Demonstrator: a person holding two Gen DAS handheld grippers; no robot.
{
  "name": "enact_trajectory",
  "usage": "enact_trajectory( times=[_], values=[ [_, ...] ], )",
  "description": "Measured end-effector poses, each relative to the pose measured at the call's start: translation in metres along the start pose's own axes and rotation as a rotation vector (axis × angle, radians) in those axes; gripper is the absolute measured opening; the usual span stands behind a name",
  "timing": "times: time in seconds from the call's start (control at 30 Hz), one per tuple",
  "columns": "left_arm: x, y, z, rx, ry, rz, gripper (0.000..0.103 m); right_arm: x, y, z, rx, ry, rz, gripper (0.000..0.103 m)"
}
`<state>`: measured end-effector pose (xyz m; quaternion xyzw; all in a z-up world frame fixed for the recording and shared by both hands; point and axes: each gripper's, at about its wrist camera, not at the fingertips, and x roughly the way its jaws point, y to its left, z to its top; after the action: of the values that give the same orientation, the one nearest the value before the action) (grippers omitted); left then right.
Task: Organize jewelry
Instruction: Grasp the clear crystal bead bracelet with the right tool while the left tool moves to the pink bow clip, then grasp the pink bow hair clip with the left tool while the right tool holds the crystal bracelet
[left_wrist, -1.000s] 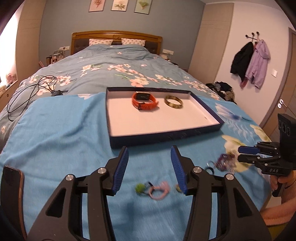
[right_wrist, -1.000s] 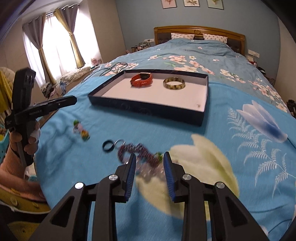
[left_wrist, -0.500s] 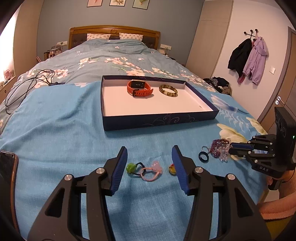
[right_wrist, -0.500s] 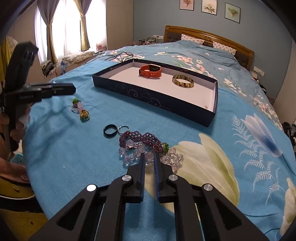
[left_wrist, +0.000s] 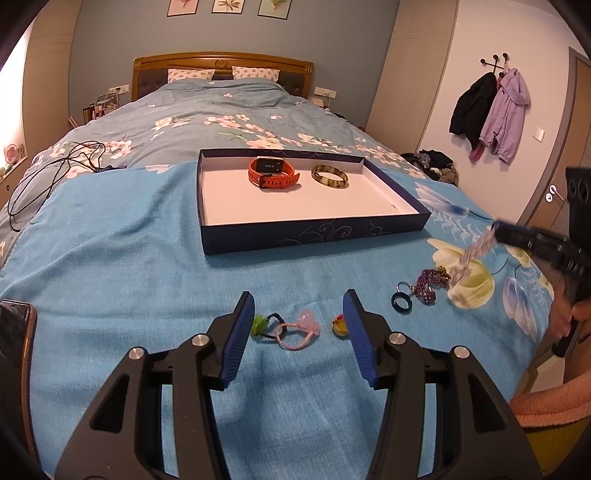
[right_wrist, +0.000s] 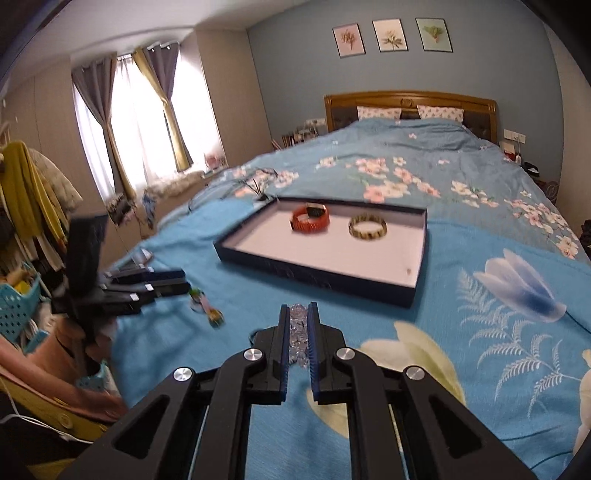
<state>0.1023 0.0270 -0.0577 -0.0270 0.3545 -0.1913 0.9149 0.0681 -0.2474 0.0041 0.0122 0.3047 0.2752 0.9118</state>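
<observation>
Right tongs (right_wrist: 298, 334) pinched clear crystal bead bracelet (right_wrist: 297, 332), lifted off blue blanket (left_wrist: 110, 258); strand dangled from tips in left view. Left tongs (left_wrist: 298, 332) spread wide, low over blanket, pink hair tie (left_wrist: 295, 330) between fingers. Purple bead bracelet (left_wrist: 428, 282) and dark ring (left_wrist: 402, 301) right of left tongs. Beyond both tongs, navy tray (left_wrist: 314, 236) held orange watch (left_wrist: 273, 171), tortoiseshell bangle (left_wrist: 330, 176).

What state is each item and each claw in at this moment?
Left claw: open, empty, over the hair ties.
Right claw: shut on the clear bead bracelet, lifted.
Tray: open, holding orange watch and bangle.
Purple bracelet: on the blanket.
Dark ring: on the blanket.
</observation>
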Motion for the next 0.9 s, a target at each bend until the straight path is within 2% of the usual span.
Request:
enact_trajectory(
  times=[0.17, 0.33, 0.57, 0.73, 0.9],
  values=[
    [-0.004, -0.003, -0.006, 0.034, 0.008, -0.008, 0.047, -0.012, 0.004, 0.011, 0.003, -0.055, 0.026, 0.008],
    [-0.003, -0.01, -0.011, 0.08, 0.029, -0.006, 0.04, -0.012, 0.003, 0.018, 0.013, -0.076, 0.036, 0.008],
    [0.009, -0.01, -0.014, 0.087, 0.082, 0.021, 0.038, 0.001, 0.004, 0.013, 0.027, -0.05, 0.046, 0.008],
    [0.022, -0.012, -0.015, 0.105, 0.129, 0.038, 0.021, 0.012, 0.003, 0.009, 0.044, -0.026, 0.058, 0.008],
    [0.025, -0.021, -0.012, 0.138, 0.12, 0.042, 0.018, 0.02, 0.004, 0.005, 0.054, -0.006, 0.068, 0.008]
  ],
)
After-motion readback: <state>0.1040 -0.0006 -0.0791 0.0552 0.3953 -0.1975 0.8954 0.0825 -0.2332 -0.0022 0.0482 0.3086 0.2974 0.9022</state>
